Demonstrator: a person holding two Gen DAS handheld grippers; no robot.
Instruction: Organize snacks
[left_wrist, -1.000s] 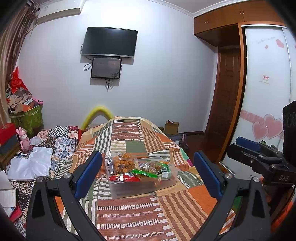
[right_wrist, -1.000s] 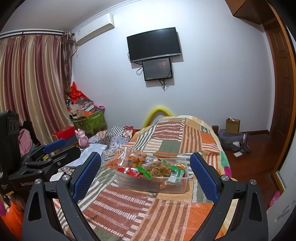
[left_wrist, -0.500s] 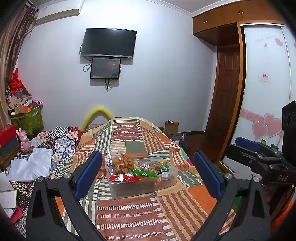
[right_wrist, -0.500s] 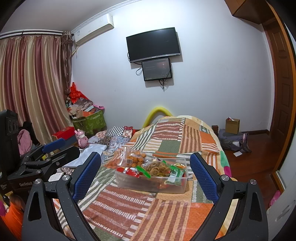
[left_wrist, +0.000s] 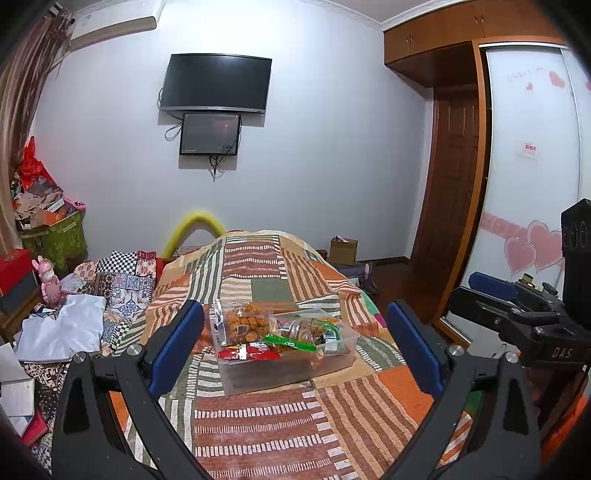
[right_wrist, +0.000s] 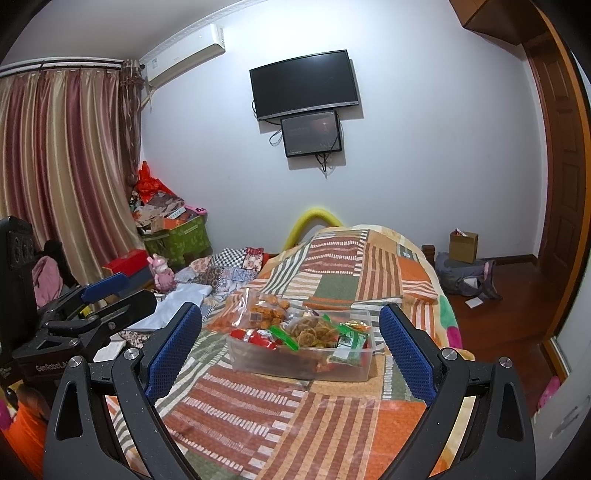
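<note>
A clear plastic box (left_wrist: 258, 376) (right_wrist: 258, 363) stands on the patchwork bedspread (left_wrist: 258, 424) (right_wrist: 277, 424), filled with snack bags. An orange fried-snack bag (left_wrist: 245, 326) (right_wrist: 267, 310) leans at its left end, a red packet (left_wrist: 247, 355) (right_wrist: 255, 338) lies at the front, and green packets (left_wrist: 290, 341) (right_wrist: 349, 341) sit to the right. My left gripper (left_wrist: 295, 343) is open, held back from the box with nothing between its fingers. My right gripper (right_wrist: 291, 339) is open too, also short of the box. Each gripper shows at the edge of the other's view.
White cloth (left_wrist: 62, 328) and patterned fabrics (left_wrist: 122, 284) lie left of the bed beside a pink toy (left_wrist: 48, 280) and a green bin (left_wrist: 59, 240). A wardrobe (left_wrist: 532, 184) and door (left_wrist: 447, 221) stand to the right. Bags (right_wrist: 465, 277) rest on the floor.
Both views have shifted only slightly; the box and the snacks have not moved, and both grippers stay open.
</note>
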